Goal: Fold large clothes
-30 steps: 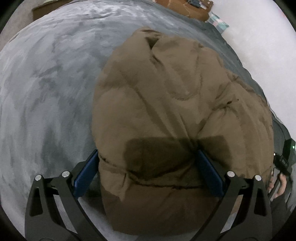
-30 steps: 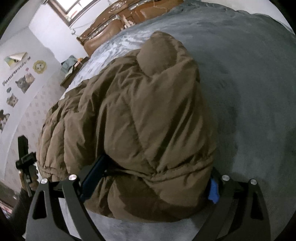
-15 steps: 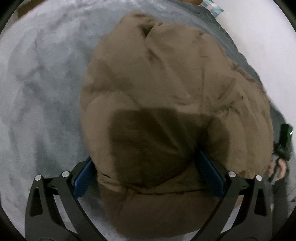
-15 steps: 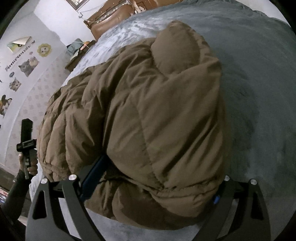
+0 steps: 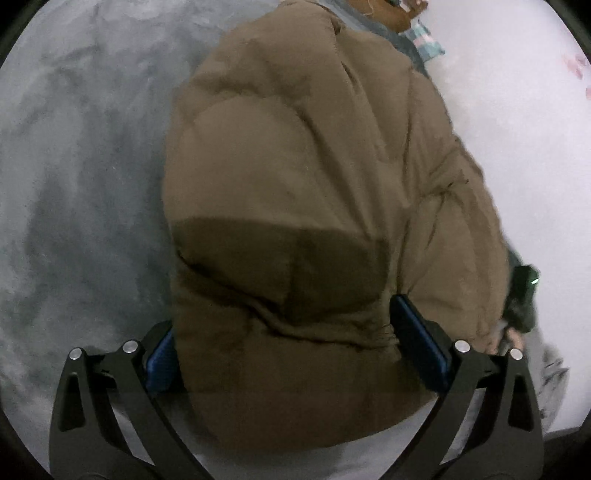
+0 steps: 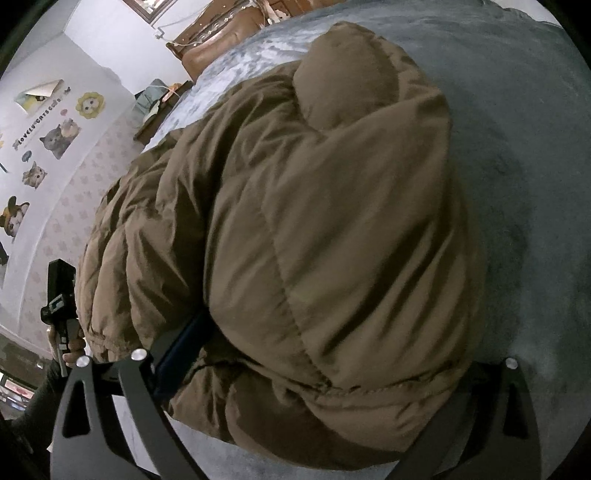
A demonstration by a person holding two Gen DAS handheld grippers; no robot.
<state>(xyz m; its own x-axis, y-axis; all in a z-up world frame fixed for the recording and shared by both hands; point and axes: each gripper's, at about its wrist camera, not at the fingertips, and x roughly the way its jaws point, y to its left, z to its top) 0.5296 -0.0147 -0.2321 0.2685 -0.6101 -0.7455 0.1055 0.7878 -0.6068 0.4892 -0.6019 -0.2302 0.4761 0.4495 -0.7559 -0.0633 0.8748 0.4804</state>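
Observation:
A bulky brown puffer jacket (image 5: 303, 177) lies bunched on a grey bed cover (image 5: 74, 155). My left gripper (image 5: 291, 332) has its jaws wide apart, and the jacket's near end bulges between them, touching both blue pads. In the right wrist view the same jacket (image 6: 325, 229) fills the frame. My right gripper (image 6: 332, 369) also stands wide, with the jacket's padded edge between its fingers; the right finger is mostly hidden under the fabric. Whether either gripper presses the fabric is unclear.
The grey bed cover (image 6: 535, 147) stretches right of the jacket. A brown headboard (image 6: 221, 33) stands at the far end. A wall with cat stickers (image 6: 48, 140) is at left. The other gripper and hand (image 6: 61, 317) show at the left edge.
Both grippers have moved forward with the jacket's near end, so the jacket bulks up and fills more of each view. The jaw gaps look unchanged.

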